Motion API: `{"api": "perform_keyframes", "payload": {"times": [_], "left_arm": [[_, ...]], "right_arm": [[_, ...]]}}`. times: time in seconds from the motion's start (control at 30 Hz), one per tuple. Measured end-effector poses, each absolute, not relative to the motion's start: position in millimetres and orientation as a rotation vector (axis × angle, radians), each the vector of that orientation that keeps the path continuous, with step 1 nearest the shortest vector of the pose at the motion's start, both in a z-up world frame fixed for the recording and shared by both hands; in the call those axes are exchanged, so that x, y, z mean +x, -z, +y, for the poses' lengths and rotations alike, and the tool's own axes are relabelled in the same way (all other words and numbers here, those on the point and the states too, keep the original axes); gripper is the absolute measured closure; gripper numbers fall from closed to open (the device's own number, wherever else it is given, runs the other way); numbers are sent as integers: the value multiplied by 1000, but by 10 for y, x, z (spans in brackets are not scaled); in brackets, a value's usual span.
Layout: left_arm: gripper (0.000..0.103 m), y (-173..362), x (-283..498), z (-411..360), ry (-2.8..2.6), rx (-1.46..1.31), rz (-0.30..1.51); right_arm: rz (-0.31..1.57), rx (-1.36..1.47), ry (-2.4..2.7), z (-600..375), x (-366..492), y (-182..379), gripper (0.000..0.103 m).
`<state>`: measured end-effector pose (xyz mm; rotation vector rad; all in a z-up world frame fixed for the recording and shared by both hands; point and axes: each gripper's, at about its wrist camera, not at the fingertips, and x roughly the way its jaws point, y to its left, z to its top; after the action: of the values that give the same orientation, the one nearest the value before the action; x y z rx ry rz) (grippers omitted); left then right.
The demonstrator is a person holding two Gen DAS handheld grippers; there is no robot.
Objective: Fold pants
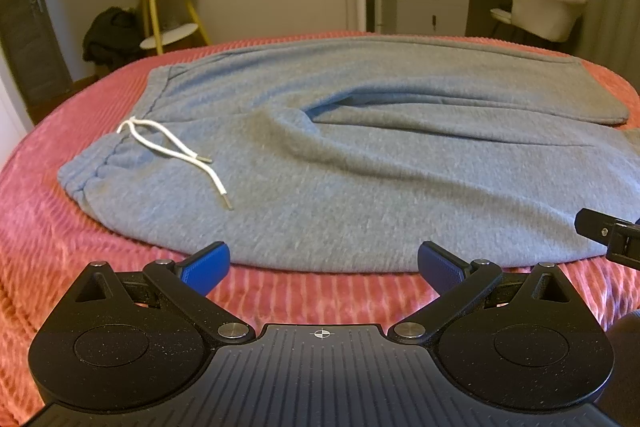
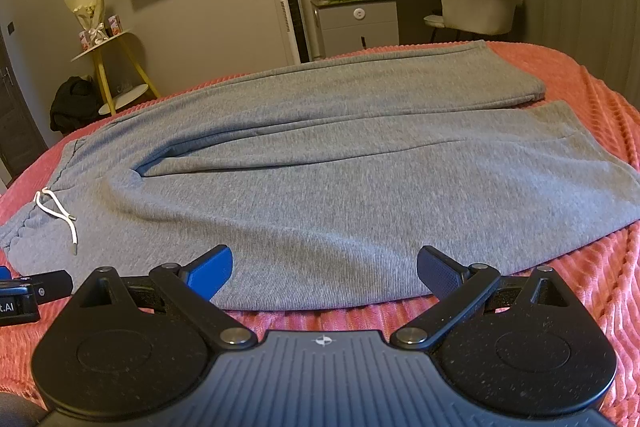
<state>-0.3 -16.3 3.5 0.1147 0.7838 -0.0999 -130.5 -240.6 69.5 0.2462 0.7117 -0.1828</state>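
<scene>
Grey pants (image 1: 360,147) lie flat on a red bedspread (image 1: 60,247), waistband toward 9 o'clock and the 2 legs running toward 3 o'clock, side by side. A white drawstring (image 1: 176,151) rests on the fabric near the waistband. The left gripper (image 1: 323,265) sits at 6 o'clock by the near edge of the pants, fingers spread wide, holding nothing. The right gripper (image 2: 324,269) is likewise spread and empty at the near edge, toward the legs.
</scene>
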Motion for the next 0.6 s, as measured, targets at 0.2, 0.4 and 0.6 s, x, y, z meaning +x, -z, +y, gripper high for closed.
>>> {"api": "perform_keyframes", "payload": {"times": [0.2, 0.4, 0.6], "left_arm": [[0, -36, 16, -166, 99, 111, 785], [0, -31, 21, -162, 101, 108, 787], [0, 0, 68, -160, 91, 107, 793]], "right_arm": [[712, 248, 183, -2404, -1305, -693, 4], [714, 249, 181, -2390, -1297, -692, 4], [715, 250, 179, -2375, -1292, -687, 4]]}}
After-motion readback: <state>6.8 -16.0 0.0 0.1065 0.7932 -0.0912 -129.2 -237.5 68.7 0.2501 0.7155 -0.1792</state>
